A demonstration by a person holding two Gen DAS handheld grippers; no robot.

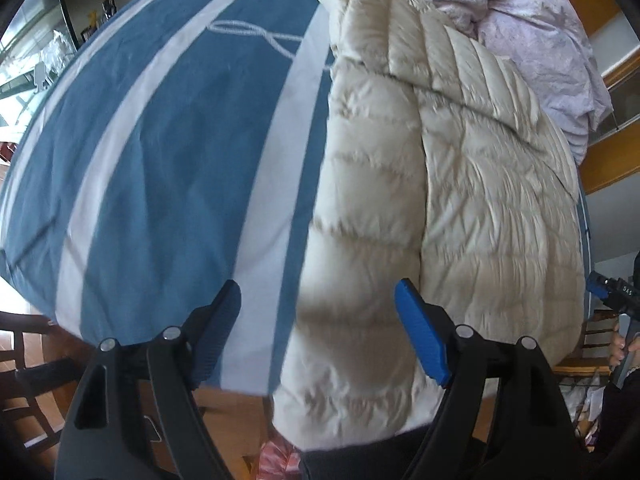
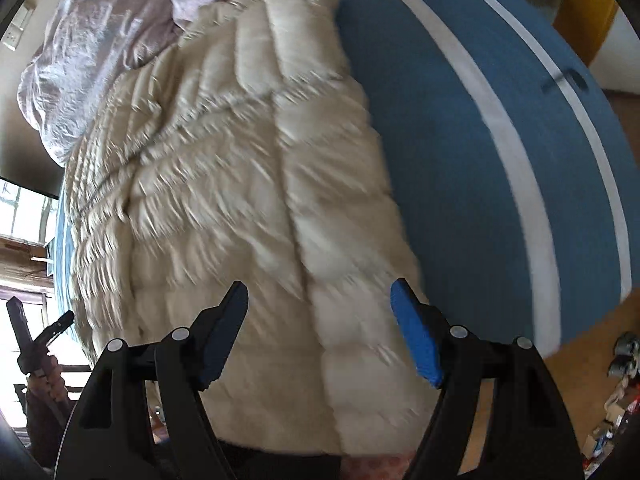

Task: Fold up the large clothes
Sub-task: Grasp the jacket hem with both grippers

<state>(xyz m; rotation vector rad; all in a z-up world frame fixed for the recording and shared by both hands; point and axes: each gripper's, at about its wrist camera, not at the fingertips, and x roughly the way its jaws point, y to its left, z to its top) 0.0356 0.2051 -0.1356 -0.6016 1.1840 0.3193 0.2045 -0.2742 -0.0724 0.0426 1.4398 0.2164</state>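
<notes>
- The bed (image 1: 160,160) is the biggest thing. Its cover is blue with white stripes, and it fills the left side of the left wrist view and the right side of the right wrist view.
- A puffy cream coat (image 1: 440,200) lies flat on the bed. It fills the middle and right of the left wrist view and the middle and left of the right wrist view. Its bottom edge hangs near the edge of the bed, at the bottom of both views.
- One long side part of the coat looks laid in over the body, with a line running down between the two parts. So I think one fold is done.
- The coat is still long. I think it needs folding from end to end, and maybe the other side needs tucking too.
- A crumpled pale purple blanket (image 1: 540,40) sits at the top of both views, touching the far end of the coat.
- The left tool (image 1: 318,332) is spread wide above the coat and pinches nothing.
- The right tool (image 2: 318,330) is spread wide too, above the coat, and holds nothing.
</notes>
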